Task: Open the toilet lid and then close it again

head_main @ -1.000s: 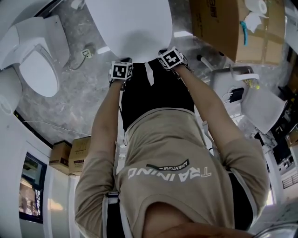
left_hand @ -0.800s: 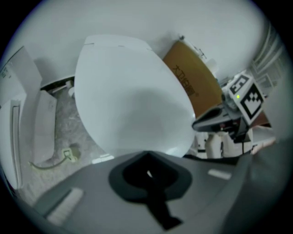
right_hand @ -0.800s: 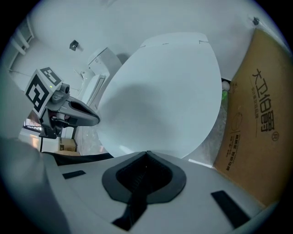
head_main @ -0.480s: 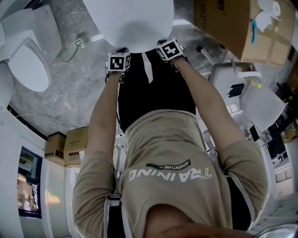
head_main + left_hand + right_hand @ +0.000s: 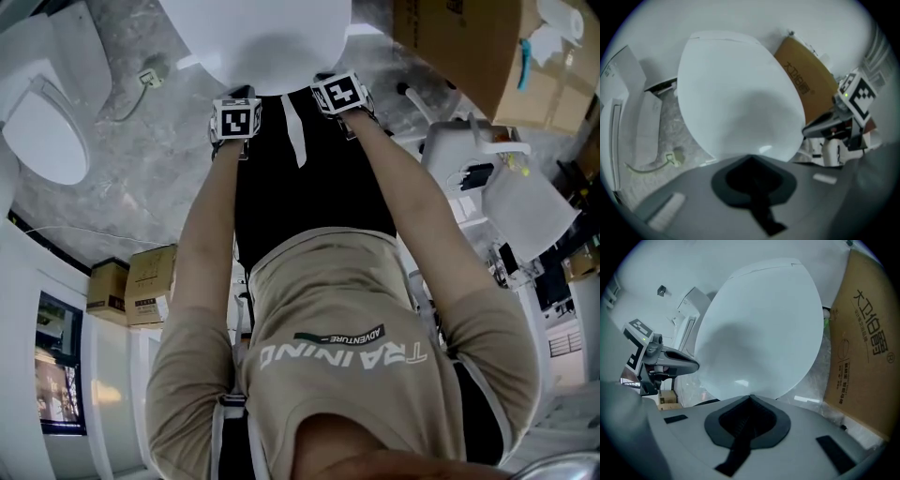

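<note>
- The white toilet lid (image 5: 262,37) sits just ahead of the person, on a grey marbled floor (image 5: 141,187), with a cardboard box (image 5: 459,47) beside it.
- Left gripper (image 5: 750,158): jaws pressed together, tips at the lid's front edge.
- Right gripper (image 5: 751,397): jaws likewise closed, tips at the same edge, close beside the left.

Left arm (image 5: 202,253), right arm (image 5: 422,234) stretched forward, roughly parallel. Left gripper (image 5: 750,159): fingers together. Right gripper (image 5: 750,397): fingers together.
</note>
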The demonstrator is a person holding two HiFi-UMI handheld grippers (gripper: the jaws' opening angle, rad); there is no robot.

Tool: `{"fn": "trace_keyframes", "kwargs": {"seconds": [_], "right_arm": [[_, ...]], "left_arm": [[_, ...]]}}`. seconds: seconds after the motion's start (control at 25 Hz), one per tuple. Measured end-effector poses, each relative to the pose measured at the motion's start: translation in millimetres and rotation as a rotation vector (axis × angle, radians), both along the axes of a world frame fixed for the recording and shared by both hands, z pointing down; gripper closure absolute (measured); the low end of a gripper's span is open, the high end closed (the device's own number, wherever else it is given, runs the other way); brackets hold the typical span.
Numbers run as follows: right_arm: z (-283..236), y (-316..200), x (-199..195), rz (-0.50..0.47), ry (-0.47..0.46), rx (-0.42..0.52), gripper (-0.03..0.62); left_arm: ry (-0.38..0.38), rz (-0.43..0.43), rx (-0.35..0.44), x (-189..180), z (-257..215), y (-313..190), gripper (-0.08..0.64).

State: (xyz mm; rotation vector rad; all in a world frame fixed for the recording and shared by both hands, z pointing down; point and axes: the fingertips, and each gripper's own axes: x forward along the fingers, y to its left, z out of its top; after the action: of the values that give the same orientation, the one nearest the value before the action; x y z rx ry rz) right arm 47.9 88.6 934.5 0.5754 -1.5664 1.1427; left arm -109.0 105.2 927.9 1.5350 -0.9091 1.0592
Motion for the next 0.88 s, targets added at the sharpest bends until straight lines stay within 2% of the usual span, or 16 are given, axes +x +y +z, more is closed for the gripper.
{"fn": "trace_keyframes", "kwargs": {"seconds": [0.24,0.4,0.52,0.72,0.88], "right_arm": [[5.1,-1.5,0.8,0.011,-0.035,0.009,0.578],[5.5,2.8,2.8,0.012,-0.021,0.012,0.578],[6.3,0.9,2.4,-0.027,-0.01,0.03,0.578],[5.8,0.7,1.8,0.017,-0.025,0.013,0.578],[6.3,0.4,1.1,-0.004,-0.026,0.009,0.578]], "left_arm": [[0.014,-0.001,0.016,0.4,7.9,-1.2,0.554],[0.009,0.022,0.016,2.6,8.5,3.4,0.554],[0.011,0.056,0.058,2.8,8.3,2.2,0.554],[0.023,0.061,0.098,2.1,7.3,2.8,0.554],[0.012,0.085,0.115,2.6,7.8,2.9,0.554]]}}
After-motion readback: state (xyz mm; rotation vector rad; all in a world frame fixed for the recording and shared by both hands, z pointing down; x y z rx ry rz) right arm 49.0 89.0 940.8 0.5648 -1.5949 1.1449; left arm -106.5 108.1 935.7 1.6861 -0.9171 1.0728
